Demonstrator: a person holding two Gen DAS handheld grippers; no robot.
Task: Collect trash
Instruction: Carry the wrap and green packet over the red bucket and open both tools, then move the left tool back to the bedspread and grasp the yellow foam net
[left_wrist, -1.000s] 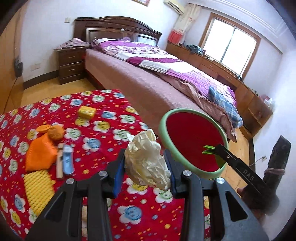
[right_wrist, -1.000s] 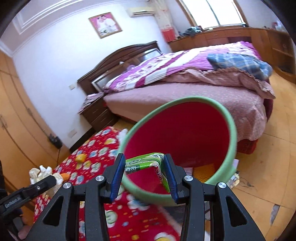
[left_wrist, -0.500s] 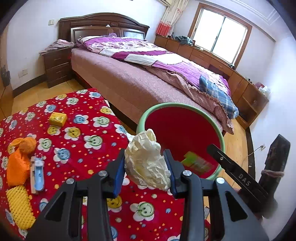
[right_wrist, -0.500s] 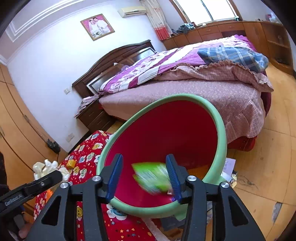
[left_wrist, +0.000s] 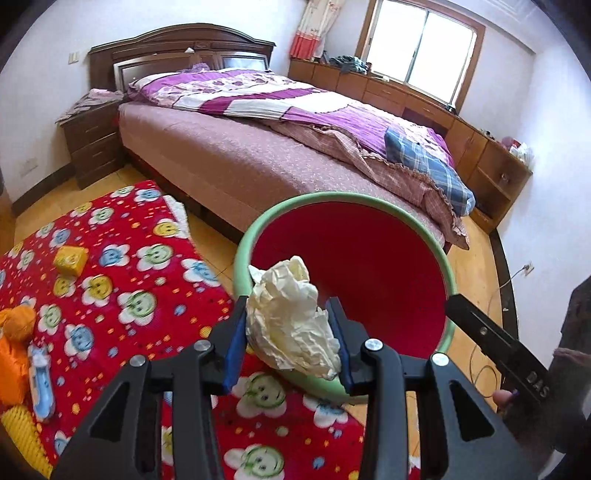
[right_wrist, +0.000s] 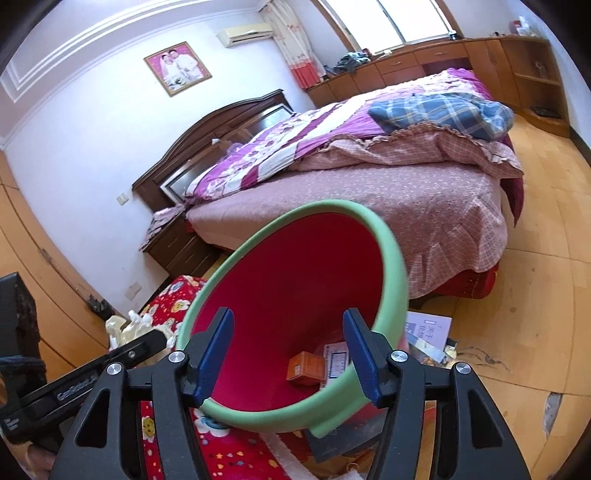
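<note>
My left gripper (left_wrist: 288, 341) is shut on a crumpled white paper ball (left_wrist: 290, 319) and holds it at the near rim of a red bin with a green rim (left_wrist: 448, 280). My right gripper (right_wrist: 288, 354) is open and empty, its blue pads over the mouth of the same bin (right_wrist: 391, 240). An orange box (right_wrist: 304, 369) and a flat packet (right_wrist: 338, 360) lie at the bin's bottom. The paper ball also shows at the left in the right wrist view (right_wrist: 125, 328).
The red smiley-print cloth (left_wrist: 122, 280) carries a yellow block (left_wrist: 70, 260), an orange bag (left_wrist: 13, 350), a blue-white item (left_wrist: 38, 376) and a yellow mesh piece (left_wrist: 22, 443). A bed (left_wrist: 280, 147) stands behind the bin. Papers (right_wrist: 428, 332) lie on the wood floor.
My right gripper opened and the green packet dropped from it into the bin. My left gripper carried the paper ball right, up to the bin's rim.
</note>
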